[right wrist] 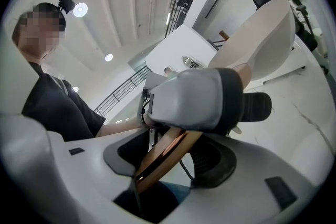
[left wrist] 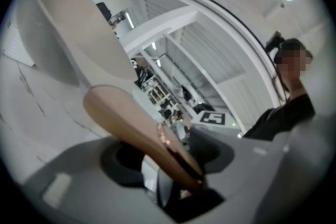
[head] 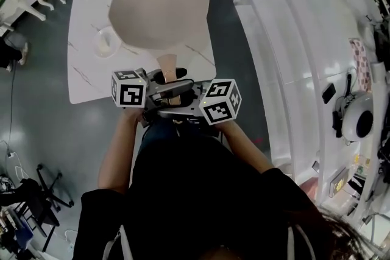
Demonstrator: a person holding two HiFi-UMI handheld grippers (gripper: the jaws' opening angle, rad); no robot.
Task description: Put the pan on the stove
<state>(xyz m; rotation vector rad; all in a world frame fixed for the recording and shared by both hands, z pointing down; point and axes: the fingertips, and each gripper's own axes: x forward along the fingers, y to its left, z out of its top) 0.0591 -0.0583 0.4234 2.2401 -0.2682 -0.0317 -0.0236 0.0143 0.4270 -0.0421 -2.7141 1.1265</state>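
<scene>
Pan (head: 159, 6): beige, tilted, held up over the far half of the white tabletop (head: 82, 70).
Handle (head: 167, 63): wooden, pointing toward the tabletop's near edge, with 2 grippers on it.
Left gripper (left wrist: 176, 161): jaws clamped on the handle.
Right gripper (right wrist: 161, 161): jaws clamped on the handle nearer its end, just beside the left gripper.

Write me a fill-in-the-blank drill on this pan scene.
1. The left tool and the right tool are both shut on the pan's ____.
2. The table under the pan is ____.
3. Each tool bears a black-and-white patterned ____.
Missing words: handle; white; cube.
</scene>
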